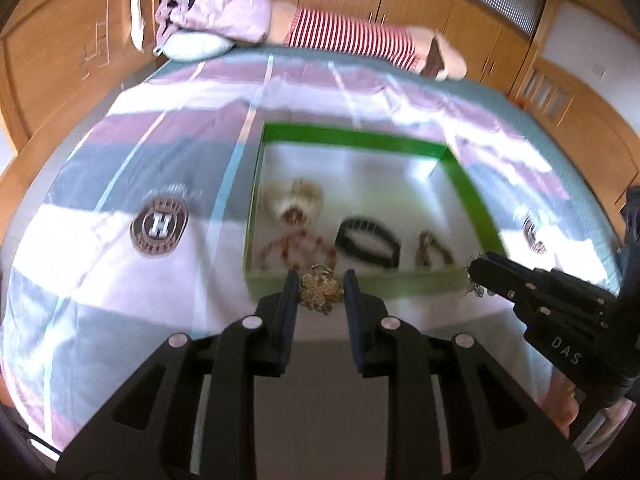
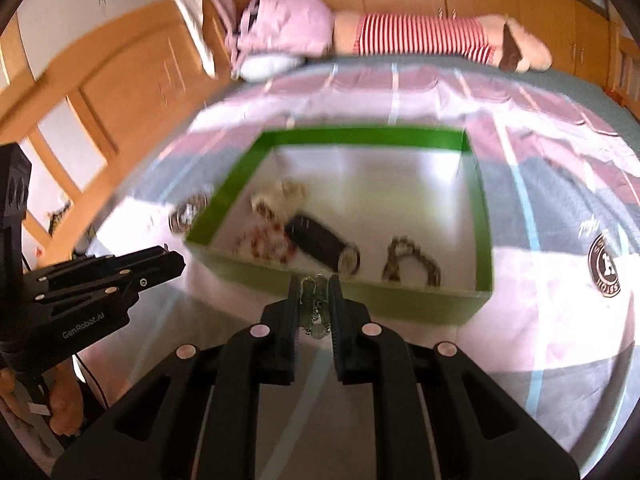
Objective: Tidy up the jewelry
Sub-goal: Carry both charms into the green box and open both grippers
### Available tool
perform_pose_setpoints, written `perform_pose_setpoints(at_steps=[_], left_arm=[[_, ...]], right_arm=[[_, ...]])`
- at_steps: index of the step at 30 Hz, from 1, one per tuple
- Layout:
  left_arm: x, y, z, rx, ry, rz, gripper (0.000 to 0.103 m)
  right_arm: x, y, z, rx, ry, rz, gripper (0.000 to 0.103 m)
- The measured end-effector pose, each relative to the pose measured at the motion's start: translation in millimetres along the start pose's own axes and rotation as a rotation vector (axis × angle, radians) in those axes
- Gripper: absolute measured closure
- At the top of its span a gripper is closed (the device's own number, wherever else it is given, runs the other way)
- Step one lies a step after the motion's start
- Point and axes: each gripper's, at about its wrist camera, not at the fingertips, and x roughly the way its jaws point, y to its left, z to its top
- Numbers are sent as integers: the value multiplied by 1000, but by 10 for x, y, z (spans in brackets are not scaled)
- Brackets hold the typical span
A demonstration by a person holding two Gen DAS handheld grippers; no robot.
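Gold flower brooch point(image 1: 321, 293) sits clamped in the left tool point(image 1: 320, 280), just near of the green box point(image 1: 356, 135) on the bed point(image 1: 120, 280). Right tool point(image 2: 316, 284) pinches a silver trinket point(image 2: 316, 308) hanging lengthwise; both tilt downward.

Both tools are matte black plastic. The left gripper point(image 1: 320, 280) has flat ribbed fingers point(image 1: 289, 300) and pale round rivets behind them on angular, cut-out arms. The right gripper point(image 2: 316, 292) matches; white lettering marks each side.
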Motion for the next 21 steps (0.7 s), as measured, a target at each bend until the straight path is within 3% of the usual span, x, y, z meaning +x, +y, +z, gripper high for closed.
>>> perform_pose_setpoints(at_steps=[4,8,14,21], left_arm=[[1,56,265,-36,-38,-66,80],[242,148,403,-85,8,-95,80],[753,325,357,-151,114,-57,80],[880,339,313,-154,153,-46,80]], right_arm=[[-56,-120,168,68,-68,0,89],[59,-291,298,122,-94,-28,89],[358,-478,264,182,-26,-80,89],[518,-455,219,167,23,-99,89]])
